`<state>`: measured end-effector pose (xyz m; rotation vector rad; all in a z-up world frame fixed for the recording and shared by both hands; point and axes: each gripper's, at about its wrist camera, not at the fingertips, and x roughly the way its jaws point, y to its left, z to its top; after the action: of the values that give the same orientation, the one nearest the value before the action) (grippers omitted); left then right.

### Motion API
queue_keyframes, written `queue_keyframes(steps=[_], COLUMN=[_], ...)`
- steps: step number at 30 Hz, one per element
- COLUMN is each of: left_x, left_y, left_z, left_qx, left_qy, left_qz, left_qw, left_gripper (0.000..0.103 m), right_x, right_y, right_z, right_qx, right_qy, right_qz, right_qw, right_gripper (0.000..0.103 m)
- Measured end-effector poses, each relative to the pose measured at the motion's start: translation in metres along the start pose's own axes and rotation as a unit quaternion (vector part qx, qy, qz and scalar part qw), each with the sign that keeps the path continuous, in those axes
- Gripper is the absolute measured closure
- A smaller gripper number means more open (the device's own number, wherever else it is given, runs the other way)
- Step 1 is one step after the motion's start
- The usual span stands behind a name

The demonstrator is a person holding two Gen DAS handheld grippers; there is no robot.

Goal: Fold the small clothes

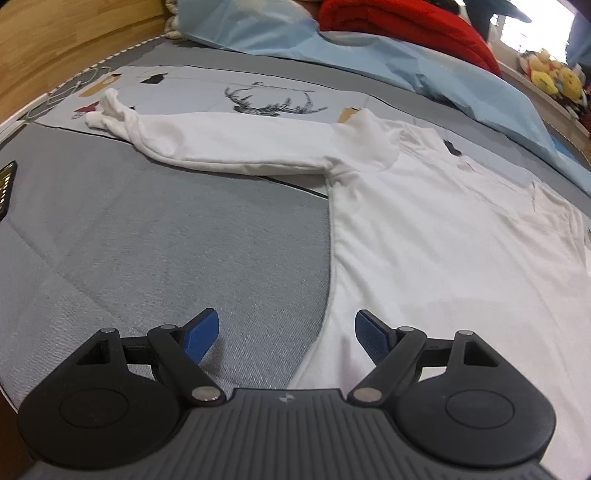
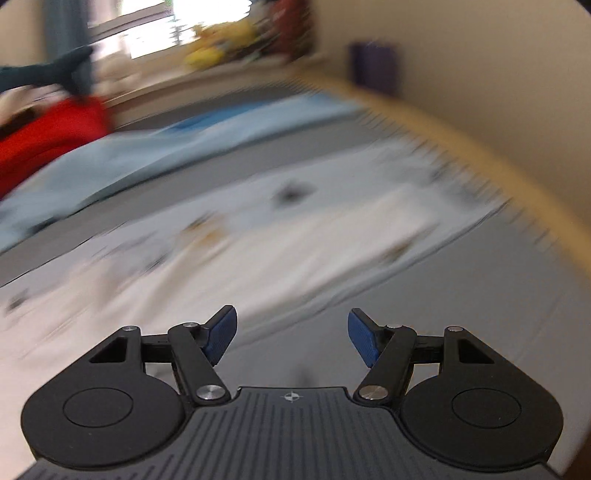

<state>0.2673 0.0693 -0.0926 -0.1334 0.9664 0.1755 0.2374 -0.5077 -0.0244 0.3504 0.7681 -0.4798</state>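
Left wrist view: the white shirt (image 1: 443, 229) lies spread on the bed (image 1: 166, 240), sleeve (image 1: 229, 147) stretched sideways. Left gripper (image 1: 286, 334) straddles the hem edge, fingers released; right gripper (image 2: 291, 334) released, empty. Pinch the edge squarely, then fold inward.

Bed: a grey bedspread (image 1: 155, 236) with a pale printed panel showing a deer's antlers (image 1: 275, 101) covers the near ground.
Bedding: a light blue quilt (image 1: 424, 70) lies crumpled along the far side, a red blanket (image 1: 399, 26) heaped behind it.
Frame: a wooden bed board (image 1: 55, 40) rises at far left.
Window: bright daylight pours through a far window (image 2: 155, 33); yellow soft toys (image 1: 554, 74) line the sill.
Wall: a plain cream wall (image 2: 480, 74) stands at right.
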Motion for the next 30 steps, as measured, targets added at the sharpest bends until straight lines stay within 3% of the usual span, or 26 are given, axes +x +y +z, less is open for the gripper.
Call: queue_keyframes(steps=[2,5,8,12,16,19,20,21,22,23,30], left_x=[-0.001,-0.002,-0.001,-0.003,-0.011,-0.021,-0.026,-0.032,-0.038,-0.042,-0.069], left_y=[0.0,0.002,0.005,0.015,0.027,0.029,0.029,0.027,0.025,0.023,0.041], left_z=[-0.004,-0.015,-0.031,-0.052,-0.071,-0.086,-0.091,-0.095,-0.097,-0.1,-0.106], left_qx=[0.014,0.036,0.062,0.089,0.103,0.108,0.111,0.12,0.136,0.143,0.121], left_qy=[0.004,0.018,0.049,0.077,0.081,0.076,0.07,0.061,0.059,0.06,0.055], left_qz=[-0.006,-0.025,-0.057,-0.054,-0.058,-0.063,-0.072,-0.089,-0.097,-0.102,-0.094], left_qw=[0.9999,0.9989,0.9952,0.9915,0.9896,0.9893,0.9887,0.9868,0.9842,0.9826,0.9866], left_gripper=[0.018,0.018,0.018,0.018,0.009,0.01,0.025,0.06,0.079,0.095,0.095], right_x=[-0.015,-0.027,-0.034,-0.023,-0.042,-0.06,-0.065,-0.07,-0.074,-0.077,-0.105], right_y=[0.019,0.04,0.05,0.032,0.031,0.039,0.05,0.052,0.055,0.058,0.049], right_z=[-0.039,-0.087,-0.126,-0.157,-0.178,-0.203,-0.209,-0.213,-0.216,-0.217,-0.214], right_qx=[-0.013,-0.06,-0.086,-0.051,-0.072,-0.103,-0.113,-0.119,-0.128,-0.133,-0.104], right_qy=[0.029,0.072,0.081,0.137,0.117,0.105,0.105,0.1,0.095,0.092,0.076], right_qz=[0.053,0.102,0.101,0.089,0.096,0.099,0.106,0.114,0.115,0.117,0.139], right_qw=[0.998,0.99,0.988,0.985,0.986,0.984,0.982,0.981,0.98,0.98,0.982], right_gripper=[0.035,0.035,0.034,0.034,0.031,0.031,0.046,0.062,0.092,0.092,0.093])
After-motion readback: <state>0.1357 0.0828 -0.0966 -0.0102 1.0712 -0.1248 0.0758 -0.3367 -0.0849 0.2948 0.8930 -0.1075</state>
